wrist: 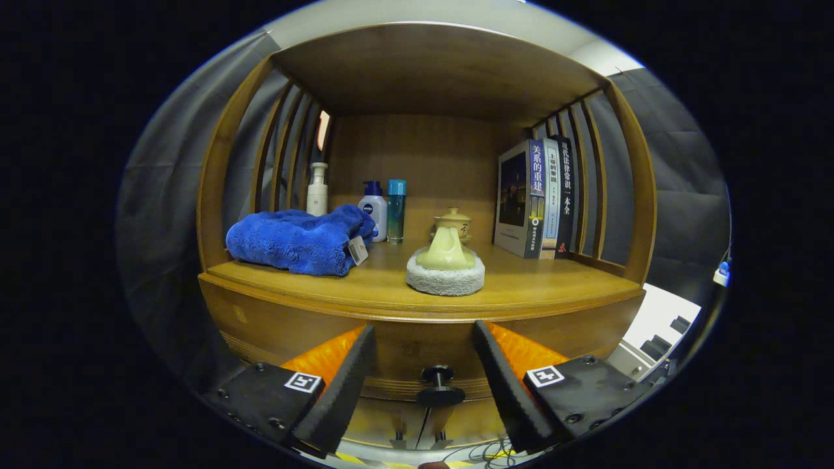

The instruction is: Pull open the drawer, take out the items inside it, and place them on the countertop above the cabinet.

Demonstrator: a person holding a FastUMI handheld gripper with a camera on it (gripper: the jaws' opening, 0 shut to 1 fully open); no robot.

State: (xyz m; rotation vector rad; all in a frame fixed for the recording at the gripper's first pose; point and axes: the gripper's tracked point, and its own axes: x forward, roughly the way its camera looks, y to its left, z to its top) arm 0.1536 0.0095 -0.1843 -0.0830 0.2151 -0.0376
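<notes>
A wooden cabinet stands in front of me, and its drawer front point(417, 352) sits flush below the countertop point(521, 286). The drawer's dark round knob point(438, 384) lies between my two fingers, a little ahead of the tips, and is not touched. My gripper point(423, 339) is open, with a wide gap and nothing held. The inside of the drawer is hidden. On the countertop lie a folded blue towel point(300, 240) with a tag and a round grey scrub pad with a pale yellow handle point(445, 266).
At the back of the shelf stand a white pump bottle point(317, 190), a white bottle with a blue cap point(374, 210), a teal bottle point(395, 210) and a small lidded cup point(453, 223). Books point(541, 198) lean at the right. Slatted side walls enclose the shelf. Cables lie on the floor below.
</notes>
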